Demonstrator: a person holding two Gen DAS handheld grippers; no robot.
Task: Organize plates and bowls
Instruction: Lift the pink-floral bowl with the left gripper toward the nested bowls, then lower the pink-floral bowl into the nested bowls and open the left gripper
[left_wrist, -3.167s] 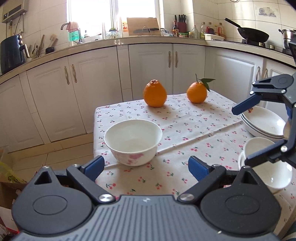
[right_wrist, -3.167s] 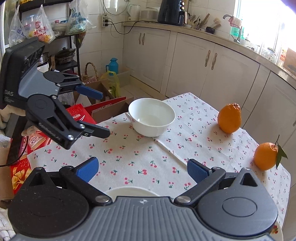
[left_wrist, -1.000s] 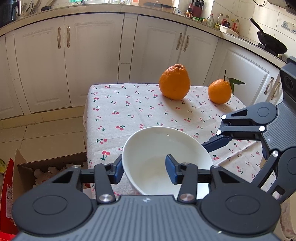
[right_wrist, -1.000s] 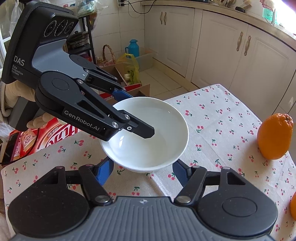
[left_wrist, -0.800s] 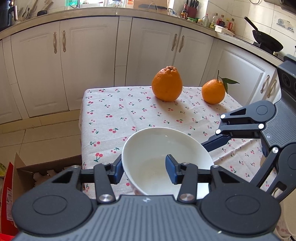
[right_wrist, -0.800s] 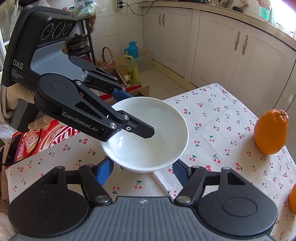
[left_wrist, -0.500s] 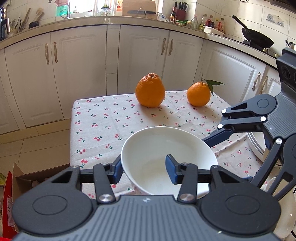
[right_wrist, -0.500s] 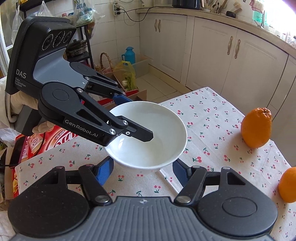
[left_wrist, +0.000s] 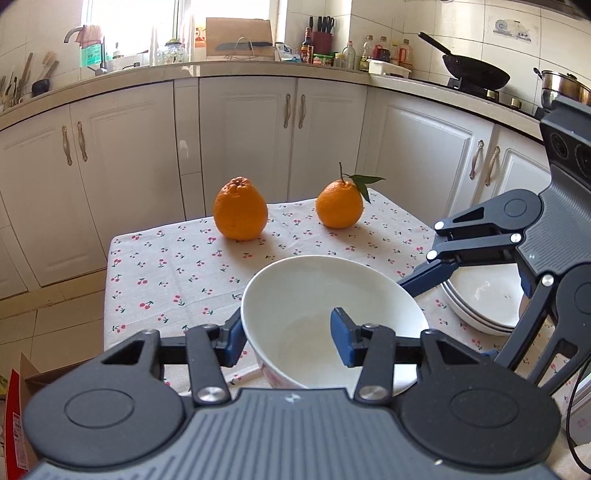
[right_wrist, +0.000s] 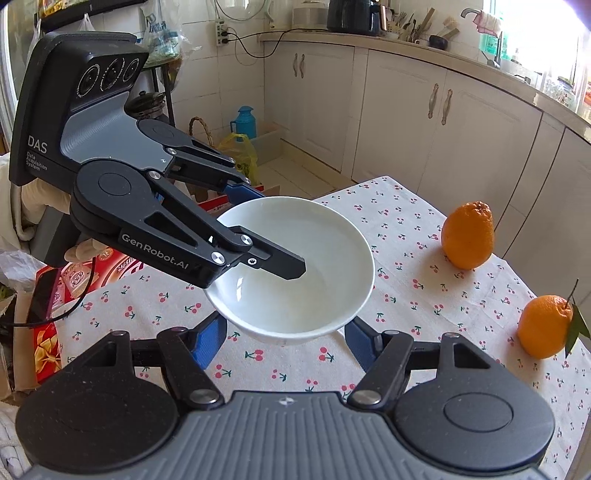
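Observation:
My left gripper (left_wrist: 286, 338) is shut on the rim of a white bowl (left_wrist: 314, 295), one finger inside and one outside, and holds it in the air over the cherry-print table. The bowl also shows in the right wrist view (right_wrist: 325, 254), with the left gripper (right_wrist: 266, 229) clamped on its near-left rim. My right gripper (right_wrist: 282, 341) is open and empty, its blue fingertips spread on either side below the bowl. In the left wrist view the right gripper (left_wrist: 443, 321) reaches in from the right. A stack of white plates (left_wrist: 476, 299) lies on the table at the right.
Two oranges (left_wrist: 241, 213) (left_wrist: 340, 204) sit at the far end of the table (left_wrist: 177, 280). White kitchen cabinets (left_wrist: 258, 147) stand behind. A cardboard box and red packages (right_wrist: 55, 295) lie on the floor past the table's left edge.
The left gripper closed on the bowl, lifted it off the table and carried it rightward toward the plate stack. The right gripper stayed open beneath the bowl.

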